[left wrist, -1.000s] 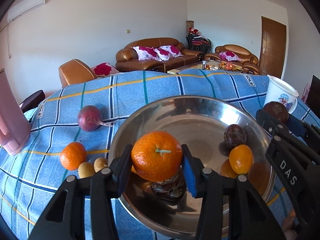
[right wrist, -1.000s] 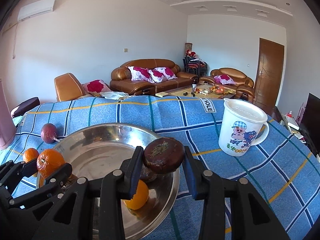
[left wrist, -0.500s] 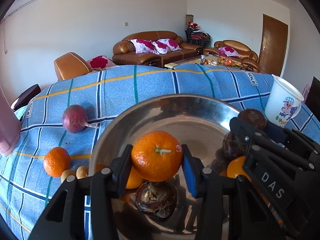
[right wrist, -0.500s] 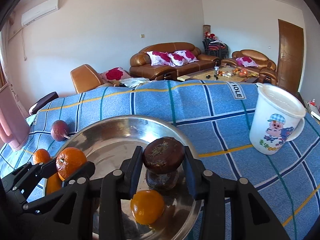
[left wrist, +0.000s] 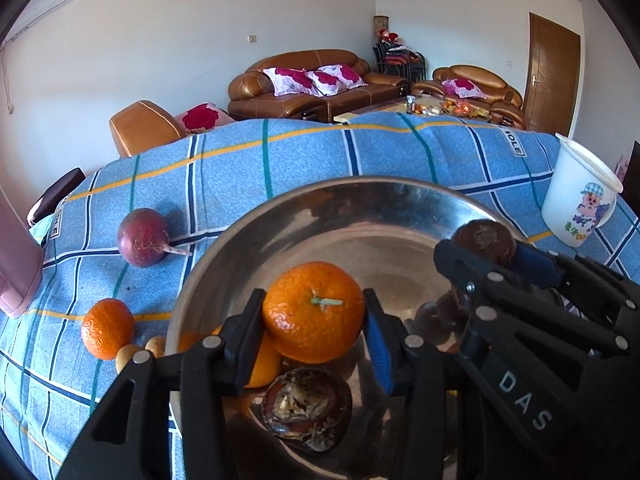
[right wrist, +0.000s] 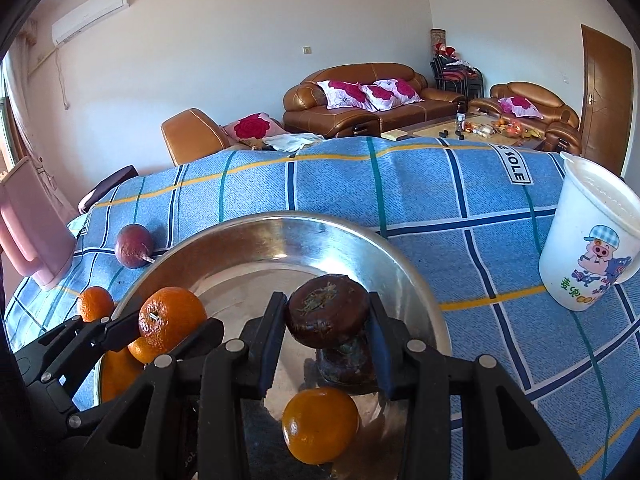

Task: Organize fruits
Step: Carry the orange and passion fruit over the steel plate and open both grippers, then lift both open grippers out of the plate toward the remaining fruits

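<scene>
A blue checked cloth [right wrist: 460,216] covers the table and fills the middle of both views, with brown sofas [right wrist: 360,96] along the far wall. At lower centre a steel bowl [left wrist: 360,216] sits on the cloth.

The left gripper [left wrist: 314,320], at the bottom of the left wrist view, is clamped on a mandarin [left wrist: 314,312], held stem up over the bowl's near side. The right gripper [right wrist: 328,316], bottom centre of the right wrist view, is clamped on a dark brown fruit [right wrist: 328,310] above the bowl's inside. Each gripper shows in the other's view: the left one at lower left of the right wrist view, the right one at right of the left wrist view.

A white cartoon mug [right wrist: 588,236] stands on the cloth at the right edge, well apart from the bowl. A pink object [right wrist: 28,220] sits at the left edge.

In the bowl lie an orange fruit [right wrist: 320,424], a dark fruit [right wrist: 346,362] under the held one, and a split dark fruit [left wrist: 306,408].

On the cloth left of the bowl rest a purple passion fruit [left wrist: 142,236], a second mandarin [left wrist: 107,328] and two small tan fruits [left wrist: 128,356] just beside the rim.
</scene>
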A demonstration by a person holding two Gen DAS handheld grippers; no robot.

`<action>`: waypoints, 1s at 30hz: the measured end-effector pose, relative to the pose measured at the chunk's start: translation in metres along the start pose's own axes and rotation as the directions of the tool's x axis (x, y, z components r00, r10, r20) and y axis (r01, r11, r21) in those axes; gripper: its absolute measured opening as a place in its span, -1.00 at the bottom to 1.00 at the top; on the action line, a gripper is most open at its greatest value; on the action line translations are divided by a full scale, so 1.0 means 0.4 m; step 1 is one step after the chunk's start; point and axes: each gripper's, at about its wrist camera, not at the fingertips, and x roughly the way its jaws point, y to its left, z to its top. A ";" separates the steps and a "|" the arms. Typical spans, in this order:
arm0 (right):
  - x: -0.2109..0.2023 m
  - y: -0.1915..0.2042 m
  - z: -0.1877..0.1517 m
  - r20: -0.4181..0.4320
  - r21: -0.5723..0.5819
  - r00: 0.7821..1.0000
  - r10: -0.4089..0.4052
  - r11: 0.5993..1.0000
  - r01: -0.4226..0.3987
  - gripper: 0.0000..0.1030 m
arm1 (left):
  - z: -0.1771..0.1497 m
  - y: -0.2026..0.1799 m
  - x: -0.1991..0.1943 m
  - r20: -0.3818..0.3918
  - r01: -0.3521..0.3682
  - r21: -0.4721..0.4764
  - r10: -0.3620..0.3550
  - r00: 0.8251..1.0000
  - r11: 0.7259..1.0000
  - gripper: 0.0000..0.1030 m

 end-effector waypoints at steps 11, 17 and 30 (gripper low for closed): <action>-0.083 -0.013 -0.006 0.174 0.034 0.983 -0.060 0.998 0.055 0.34 | 0.000 0.001 -0.070 0.145 -0.036 -0.003 0.036 0.989 0.999 1.00; -0.126 -0.021 -0.005 0.263 0.064 0.954 -0.143 0.989 0.131 0.40 | 0.004 0.007 -0.111 0.215 -0.038 0.007 0.035 0.976 0.999 1.00; -0.157 -0.021 -0.021 0.326 0.076 0.926 -0.191 0.982 0.175 0.39 | -0.030 0.042 -0.116 0.217 -0.101 -0.014 0.102 0.971 0.995 1.00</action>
